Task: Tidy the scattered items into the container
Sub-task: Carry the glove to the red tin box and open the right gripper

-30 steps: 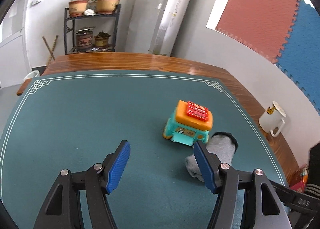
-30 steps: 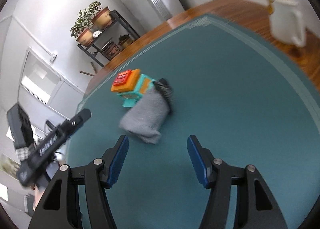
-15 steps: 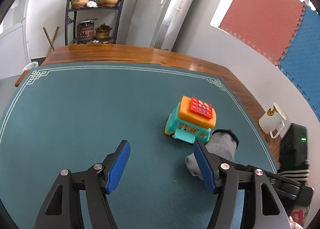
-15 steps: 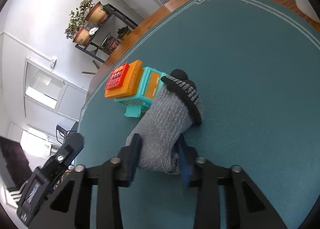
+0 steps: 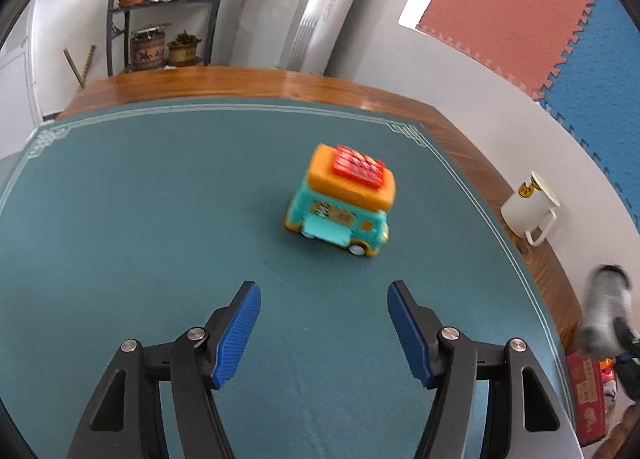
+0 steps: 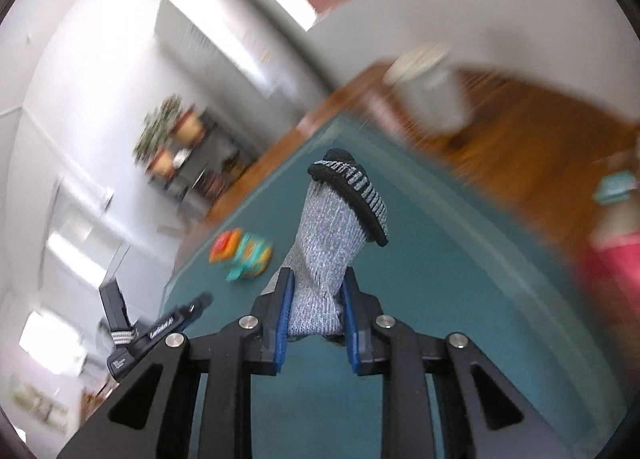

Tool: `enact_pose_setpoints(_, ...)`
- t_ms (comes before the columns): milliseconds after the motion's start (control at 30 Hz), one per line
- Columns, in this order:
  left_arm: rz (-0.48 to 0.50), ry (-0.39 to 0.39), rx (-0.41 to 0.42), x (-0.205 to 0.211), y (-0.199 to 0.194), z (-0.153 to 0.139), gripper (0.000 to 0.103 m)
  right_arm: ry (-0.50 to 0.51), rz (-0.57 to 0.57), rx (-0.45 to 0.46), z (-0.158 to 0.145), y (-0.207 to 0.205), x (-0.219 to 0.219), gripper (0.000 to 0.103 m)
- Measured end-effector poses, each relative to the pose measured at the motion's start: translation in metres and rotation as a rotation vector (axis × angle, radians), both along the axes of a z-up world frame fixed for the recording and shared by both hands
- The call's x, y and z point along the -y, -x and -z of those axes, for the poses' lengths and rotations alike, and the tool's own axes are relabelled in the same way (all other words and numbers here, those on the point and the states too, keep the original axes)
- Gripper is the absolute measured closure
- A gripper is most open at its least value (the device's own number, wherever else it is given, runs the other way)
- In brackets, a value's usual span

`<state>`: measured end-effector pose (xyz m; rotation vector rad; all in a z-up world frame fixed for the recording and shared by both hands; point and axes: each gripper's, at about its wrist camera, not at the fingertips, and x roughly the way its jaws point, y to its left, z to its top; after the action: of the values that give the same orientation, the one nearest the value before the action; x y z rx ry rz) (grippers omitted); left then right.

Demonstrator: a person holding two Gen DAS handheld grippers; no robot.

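The right gripper pinched a grey sock, held above the green worktop. The left gripper hung spread wide, apart from a toy van standing on the worktop.

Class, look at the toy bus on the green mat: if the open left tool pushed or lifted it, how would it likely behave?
The toy bus shows small wheels, so a push would probably roll it across the mat. Its moulded plastic body looks stiff and likely light. The left tool is open wide enough, but the smooth sides might slip.
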<state>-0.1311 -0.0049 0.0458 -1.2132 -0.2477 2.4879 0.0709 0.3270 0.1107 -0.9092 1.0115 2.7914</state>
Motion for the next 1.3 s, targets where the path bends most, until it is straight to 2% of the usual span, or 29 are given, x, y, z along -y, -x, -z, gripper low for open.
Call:
enact_pose_setpoints(167, 0.037, 0.012, -0.015, -0.014, -0.011, -0.004, 0.036, -0.106, 0.22, 0.004, -0.029, -0.069, -0.061, 0.078)
enact_pose_setpoints(367, 0.07, 0.029, -0.024, -0.027, -0.021, -0.005, 0.036, -0.22, 0.369, 0.09, -0.02, -0.097, -0.092, 0.078)
enact_pose_setpoints(733, 0.057, 0.034, -0.016, -0.023, -0.021, -0.006, 0.036, -0.277, 0.349, 0.23, 0.018, -0.087, -0.108, 0.078)
enact_pose_setpoints(967, 0.055, 0.029, -0.002, -0.018, -0.018, -0.004, 0.036, -0.303, 0.376, 0.218, 0.016, -0.092, -0.104, 0.078)
enact_pose_setpoints(1033, 0.054, 0.031, -0.002, -0.019, -0.018, -0.003, 0.036, -0.308, 0.386, 0.211, 0.014, -0.094, -0.102, 0.073)
enact_pose_setpoints(1133, 0.042, 0.033, 0.0, -0.017, -0.017, -0.003, 0.036, -0.316, 0.402, 0.201, 0.011, -0.097, -0.099, 0.06)
enact_pose_setpoints(1200, 0.032, 0.033, 0.0, -0.016, -0.017, -0.002, 0.035, -0.321, 0.412, 0.193, 0.009, -0.1, -0.097, 0.045)
enact_pose_setpoints(1233, 0.026, 0.033, -0.001, -0.015, -0.016, -0.002, 0.03, -0.324, 0.417, 0.19, 0.008, -0.101, -0.096, 0.044)
enact_pose_setpoints(1300, 0.019, 0.03, -0.013, -0.015, -0.016, -0.002, 0.029, -0.361, 0.443, 0.157, 0.001, -0.105, -0.086, 0.041)
